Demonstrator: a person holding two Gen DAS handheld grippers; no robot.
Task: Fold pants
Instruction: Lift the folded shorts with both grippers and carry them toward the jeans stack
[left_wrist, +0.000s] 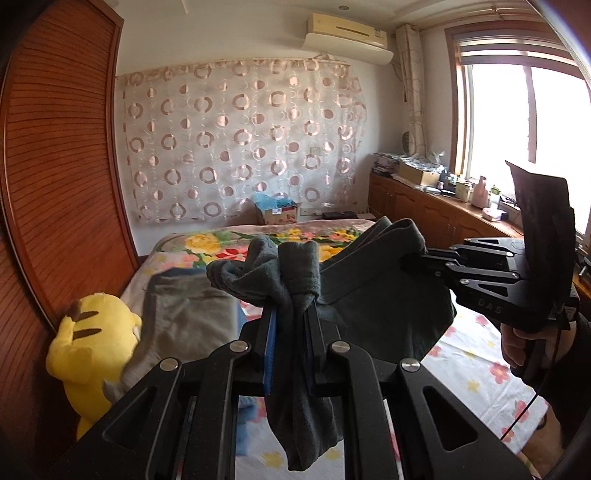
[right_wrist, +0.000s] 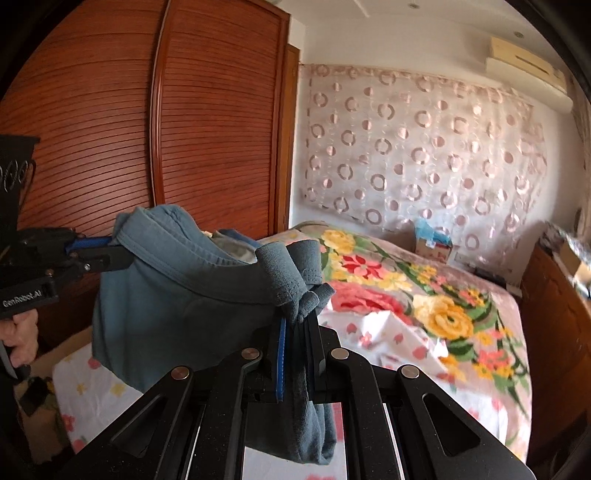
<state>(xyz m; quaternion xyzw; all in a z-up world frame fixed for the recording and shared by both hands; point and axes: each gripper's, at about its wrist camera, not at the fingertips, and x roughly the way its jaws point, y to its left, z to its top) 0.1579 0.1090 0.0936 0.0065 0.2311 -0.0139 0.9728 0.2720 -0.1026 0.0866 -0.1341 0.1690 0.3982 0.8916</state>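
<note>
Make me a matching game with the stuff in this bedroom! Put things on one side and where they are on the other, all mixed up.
Things:
1. pants
2. yellow plush toy
3. air conditioner
4. cardboard box

Places:
A. high on the wall
B. on the bed's left edge, by the wooden wardrobe
C. beyond the far end of the bed
D. held up between the left gripper and right gripper

Pairs: 1-D, 2-B, 3-A, 4-C

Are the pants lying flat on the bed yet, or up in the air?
In the air: the pants hang bunched between the left tongs and right tongs, above the bed.
</note>
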